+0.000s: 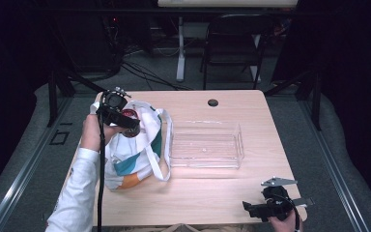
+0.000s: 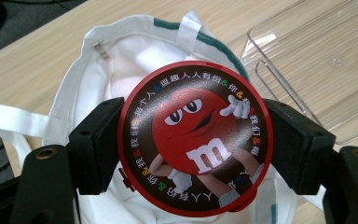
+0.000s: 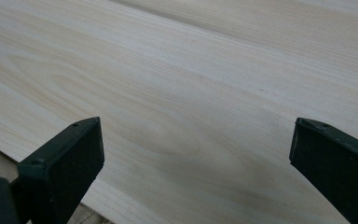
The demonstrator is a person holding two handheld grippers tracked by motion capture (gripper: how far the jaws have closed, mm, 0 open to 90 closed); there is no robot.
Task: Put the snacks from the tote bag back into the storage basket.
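Now: left gripper [image 2: 193, 154] clamps the round candy tin [image 2: 196, 138] above the open bag [image 2: 88, 70] | right gripper [image 3: 193, 163] gapes, empty | left to do: tin into clear tray [image 1: 205, 145] beside it.

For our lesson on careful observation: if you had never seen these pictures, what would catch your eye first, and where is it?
The eye goes first to the round red candy tin with its cartoon face, clamped between the left gripper jaws just above the open white tote bag at the table's left. Next comes the clear plastic tray in the middle of the wooden table. The right gripper rests open at the near right corner.
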